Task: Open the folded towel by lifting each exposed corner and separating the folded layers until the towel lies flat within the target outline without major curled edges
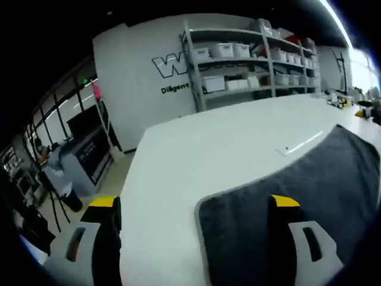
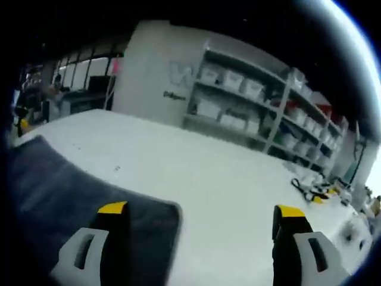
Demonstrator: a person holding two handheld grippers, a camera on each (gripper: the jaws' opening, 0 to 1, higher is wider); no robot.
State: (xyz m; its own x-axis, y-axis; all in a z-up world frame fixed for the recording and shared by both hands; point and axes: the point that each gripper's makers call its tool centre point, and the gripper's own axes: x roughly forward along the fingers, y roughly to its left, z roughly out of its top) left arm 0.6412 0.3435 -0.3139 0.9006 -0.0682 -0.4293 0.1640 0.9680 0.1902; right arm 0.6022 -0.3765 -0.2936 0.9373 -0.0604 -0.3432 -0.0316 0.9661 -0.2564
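Observation:
A dark grey towel [image 1: 297,185] lies on the white table [image 1: 202,155], its rounded near-left corner between my left gripper's jaws. My left gripper [image 1: 193,205] is open, one yellow-tipped jaw over the towel, the other over bare table off the towel's left edge. In the right gripper view the same towel [image 2: 65,196] spreads to the left, its right corner close to the left jaw. My right gripper [image 2: 199,210] is open, its left jaw above the towel's corner and its right jaw above bare table [image 2: 238,179]. A thin light mark [image 1: 303,143] crosses the table by the towel's far edge.
Metal shelves with white bins [image 1: 256,53] stand against a white wall behind the table. Small black and yellow items [image 2: 312,190] lie on the table's far right. A dark counter [image 1: 89,155] and a person [image 1: 44,152] are off to the left past the table's edge.

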